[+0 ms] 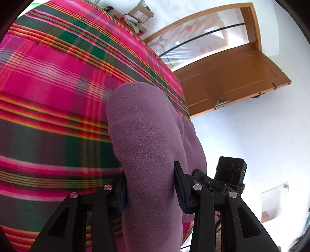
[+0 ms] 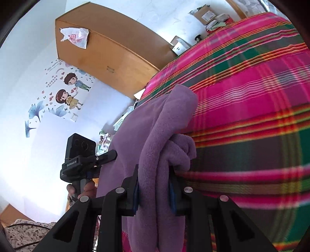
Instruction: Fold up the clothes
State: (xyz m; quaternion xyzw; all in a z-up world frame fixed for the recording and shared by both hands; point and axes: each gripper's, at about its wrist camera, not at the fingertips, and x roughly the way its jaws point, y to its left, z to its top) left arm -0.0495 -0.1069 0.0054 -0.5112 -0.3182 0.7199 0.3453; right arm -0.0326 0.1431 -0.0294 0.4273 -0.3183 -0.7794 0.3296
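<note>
Left wrist view: far right, an open brown wooden door (image 1: 228, 85); far at the top, cardboard boxes (image 1: 140, 13) against the white wall; across the left, a pink, green and red plaid bedcover (image 1: 58, 93). Black left gripper (image 1: 150, 189) clamped on a thick fold of purple fleece garment (image 1: 143, 135), fleece bulging up between the fingers and hiding the middle of the plaid. Just right, the other black gripper's camera block (image 1: 231, 170). Right wrist view: far left, a tan wooden wardrobe (image 2: 108, 52) with a plastic bag (image 2: 75, 36) hanging on it, cartoon wall stickers (image 2: 65, 93) below; plaid bedcover (image 2: 251, 116) filling the right. Black right gripper (image 2: 154, 191) pinching bunched layers of the purple fleece (image 2: 155, 126), cloth draping over the bed's near edge. Left of it, the left gripper's handle in a hand (image 2: 85, 191).
</note>
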